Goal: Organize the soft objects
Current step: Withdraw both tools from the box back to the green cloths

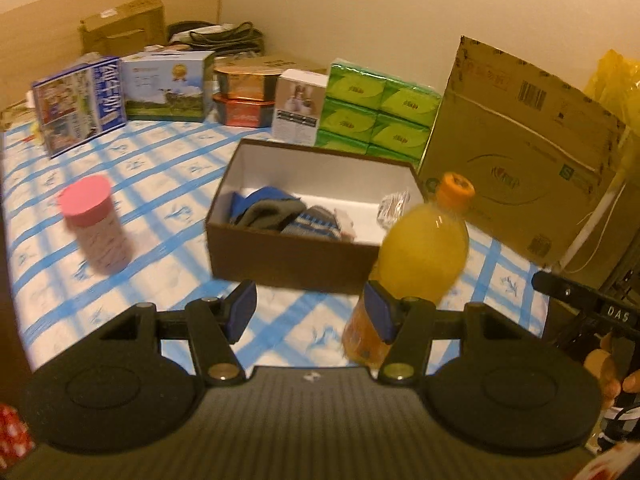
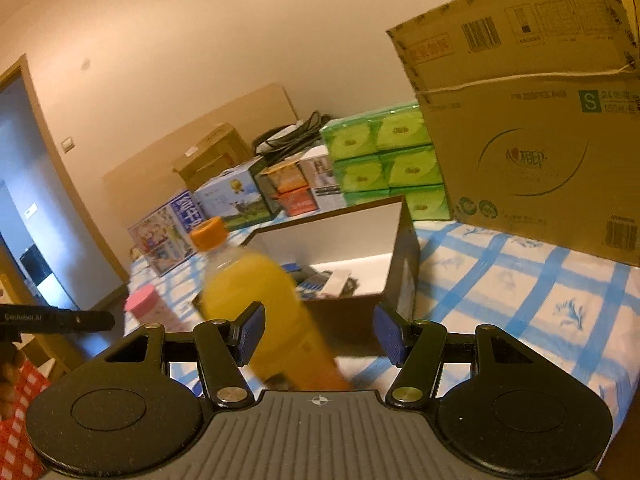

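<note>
- Hovering closest to me, the left gripper (image 1: 310, 314) is spreading its blue pads with nothing between them; the orange juice bottle (image 1: 424, 248) is standing just past its right pad, not gripped.
- The right gripper (image 2: 318, 330) is likewise standing released and empty, with that same bottle (image 2: 256, 300) rising ahead of its left pad at about 11 o'clock.
- The bottle is standing upright on the blue-checked cloth (image 1: 160, 184), just beside the near right corner of the brown box (image 1: 288, 256).
- Inside the box, soft things are lying in a heap toward 10 o'clock of its white floor: a blue and grey cloth (image 1: 266, 208) and a striped sock (image 1: 318, 226), with a crinkled clear wrapper (image 1: 394, 208) sitting at the right wall.
- A pink-lidded jar (image 1: 94, 226) is standing well apart at 9 o'clock of the box.
- Farther back, green tissue packs (image 1: 376, 114) are stacking up at 12 o'clock, a tall cardboard carton (image 1: 516, 152) is leaning at 2 o'clock, and printed cartons (image 1: 120, 98) are lining the far left edge.
</note>
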